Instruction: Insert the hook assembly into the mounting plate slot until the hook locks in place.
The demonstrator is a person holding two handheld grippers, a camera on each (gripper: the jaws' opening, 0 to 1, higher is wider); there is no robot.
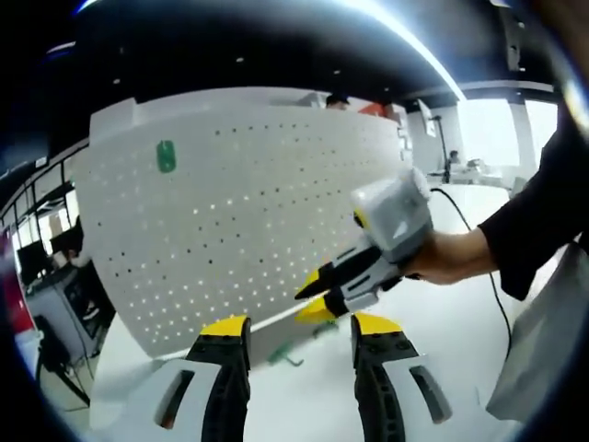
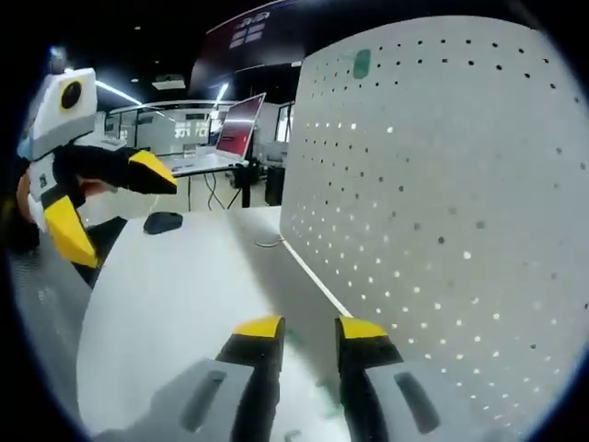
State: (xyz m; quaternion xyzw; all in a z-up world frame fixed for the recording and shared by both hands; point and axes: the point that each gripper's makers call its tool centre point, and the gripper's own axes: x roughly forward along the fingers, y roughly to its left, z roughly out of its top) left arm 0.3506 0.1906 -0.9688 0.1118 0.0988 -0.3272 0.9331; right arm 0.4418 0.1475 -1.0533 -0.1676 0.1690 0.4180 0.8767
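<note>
Both my left gripper (image 1: pixel 299 331) and right gripper (image 2: pixel 306 330) hold nothing, jaws slightly parted; green hook (image 1: pixel 288 354) lies on the tabletop (image 1: pixel 460 368), pegboard (image 1: pixel 258 212) insertion not started.

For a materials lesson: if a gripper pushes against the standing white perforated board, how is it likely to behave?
The white perforated board stands upright on the table, tall for its footing, so a push high up might tip it. It looks thin, so it could flex slightly. The green hook already mounted suggests it takes small loads.
</note>
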